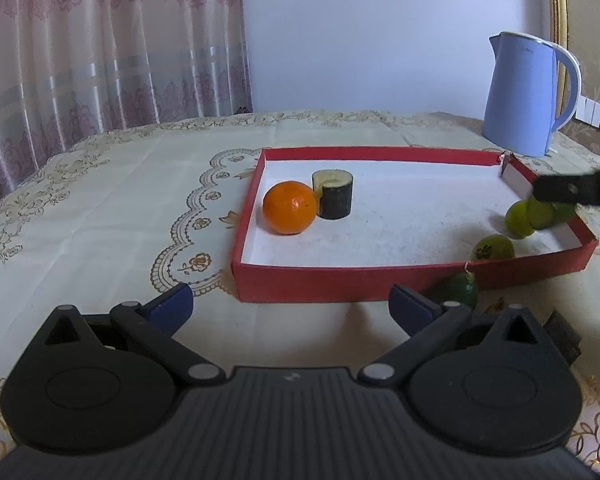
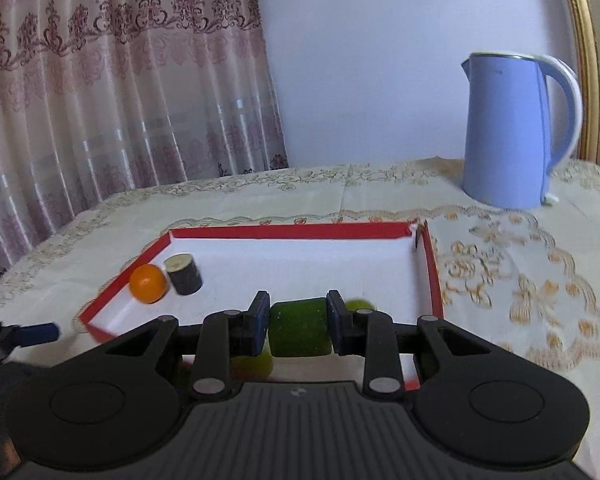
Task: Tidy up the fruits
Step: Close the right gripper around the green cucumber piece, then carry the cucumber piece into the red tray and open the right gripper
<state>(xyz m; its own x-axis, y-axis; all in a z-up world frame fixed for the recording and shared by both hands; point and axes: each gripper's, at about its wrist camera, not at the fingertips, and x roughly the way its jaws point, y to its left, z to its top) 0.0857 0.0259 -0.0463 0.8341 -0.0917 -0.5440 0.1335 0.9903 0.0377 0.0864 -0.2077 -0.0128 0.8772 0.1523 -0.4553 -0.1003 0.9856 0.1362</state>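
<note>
A red tray (image 1: 340, 280) with a white floor lies on the tablecloth. In its left part an orange (image 1: 289, 208) touches a dark stubby cylinder (image 1: 334, 194). Two yellow-green fruits (image 1: 494, 248) rest near the tray's right front corner. One darker green fruit (image 1: 460, 290) lies outside, against the front wall. My right gripper (image 2: 298, 326) is shut on a green fruit (image 2: 298, 328) above the tray's (image 2: 292, 232) near right part; in the left wrist view it enters from the right (image 1: 556, 192). My left gripper (image 1: 294, 304) stands open before the tray, nothing between its fingers.
A light blue kettle (image 2: 512, 132) stands at the back right of the table, beyond the tray. A pink patterned curtain (image 1: 100, 60) hangs behind the table's left side. A gold frame edge (image 2: 580, 60) runs up the right wall.
</note>
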